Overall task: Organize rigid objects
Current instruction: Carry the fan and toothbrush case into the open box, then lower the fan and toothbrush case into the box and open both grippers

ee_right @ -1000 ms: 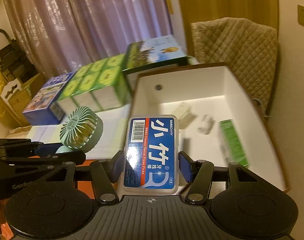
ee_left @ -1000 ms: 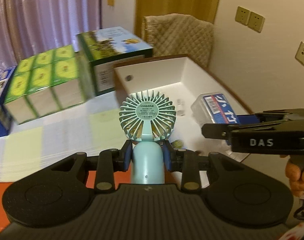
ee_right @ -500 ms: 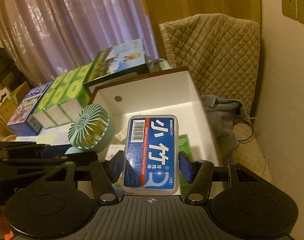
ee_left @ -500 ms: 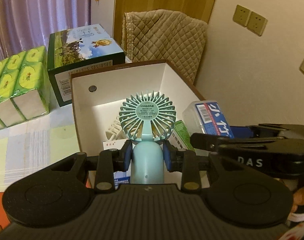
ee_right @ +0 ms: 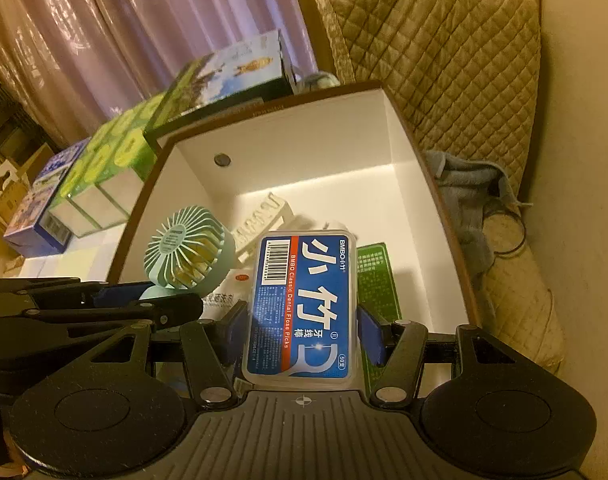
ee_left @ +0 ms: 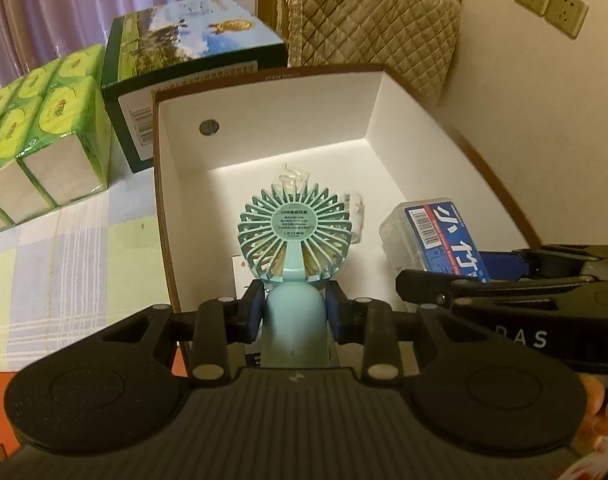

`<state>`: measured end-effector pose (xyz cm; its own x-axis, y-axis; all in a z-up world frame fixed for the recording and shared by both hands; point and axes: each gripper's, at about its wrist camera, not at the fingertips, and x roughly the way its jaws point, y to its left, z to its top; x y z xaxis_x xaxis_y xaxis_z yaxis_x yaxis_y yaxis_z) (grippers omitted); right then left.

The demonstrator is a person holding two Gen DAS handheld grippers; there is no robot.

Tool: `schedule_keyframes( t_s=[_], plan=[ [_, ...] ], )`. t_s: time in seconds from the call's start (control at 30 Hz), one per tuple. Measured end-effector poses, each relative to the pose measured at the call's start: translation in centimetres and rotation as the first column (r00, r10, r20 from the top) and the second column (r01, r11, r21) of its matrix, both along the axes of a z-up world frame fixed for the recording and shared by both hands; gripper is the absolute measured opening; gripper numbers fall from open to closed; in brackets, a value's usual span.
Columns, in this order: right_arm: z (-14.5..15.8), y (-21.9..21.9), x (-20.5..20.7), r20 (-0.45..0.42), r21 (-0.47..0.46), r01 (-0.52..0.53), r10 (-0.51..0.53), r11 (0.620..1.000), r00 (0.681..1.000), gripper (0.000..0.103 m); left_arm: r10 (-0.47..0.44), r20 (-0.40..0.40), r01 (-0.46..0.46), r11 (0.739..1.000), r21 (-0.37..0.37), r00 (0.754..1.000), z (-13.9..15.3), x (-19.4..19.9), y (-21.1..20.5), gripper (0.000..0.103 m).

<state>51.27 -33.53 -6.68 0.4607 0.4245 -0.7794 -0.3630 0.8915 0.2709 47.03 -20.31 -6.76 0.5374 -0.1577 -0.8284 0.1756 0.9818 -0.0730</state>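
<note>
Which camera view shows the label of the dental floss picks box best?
The right wrist view: the dental floss picks box faces the camera, label readable. The left wrist view shows it obliquely, partly hidden by the right gripper.

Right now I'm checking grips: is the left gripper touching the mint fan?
Touching. The left wrist view shows the left gripper with both blue pads pressed against the mint fan at its handle, no gap.

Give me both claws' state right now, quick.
Left claw: closed on the mini fan, held over the white box.
Right claw: closed on the floss pick case, also over the box.
</note>
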Motion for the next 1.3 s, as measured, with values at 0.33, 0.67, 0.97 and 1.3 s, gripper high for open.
schedule_keyframes(
  t_s=[0.33, 0.67, 0.97, 1.3],
  plan=[
    [-1.6, 0.2, 1.0, -0.022, -0.032, -0.007, 0.007, 0.999, 1.000, 0.055, -0.006, -0.004, 0.006, 0.999, 0.032, 1.000, -1.0, 0.8, -0.2, 0.028],
    [-1.8, 0.4, 1.1, -0.020, -0.034, -0.014, 0.014, 0.999, 1.000, 0.055, -0.012, -0.005, 0.012, 0.999, 0.038, 1.000, -0.9, 1.0, -0.1, 0.031],
    [-1.8, 0.6, 1.1, -0.012, -0.037, -0.007, 0.007, 0.999, 1.000, 0.055, -0.010, -0.006, 0.010, 0.999, 0.031, 1.000, -0.8, 0.8, 0.1, 0.032],
    [-2.0, 1.0, 1.0, 0.027, -0.065, -0.044, 0.046, 0.997, 0.999, 0.061, -0.010, 0.001, 0.010, 0.999, 0.038, 1.000, -0.6, 0.6, 0.4, 0.032]
  ],
)
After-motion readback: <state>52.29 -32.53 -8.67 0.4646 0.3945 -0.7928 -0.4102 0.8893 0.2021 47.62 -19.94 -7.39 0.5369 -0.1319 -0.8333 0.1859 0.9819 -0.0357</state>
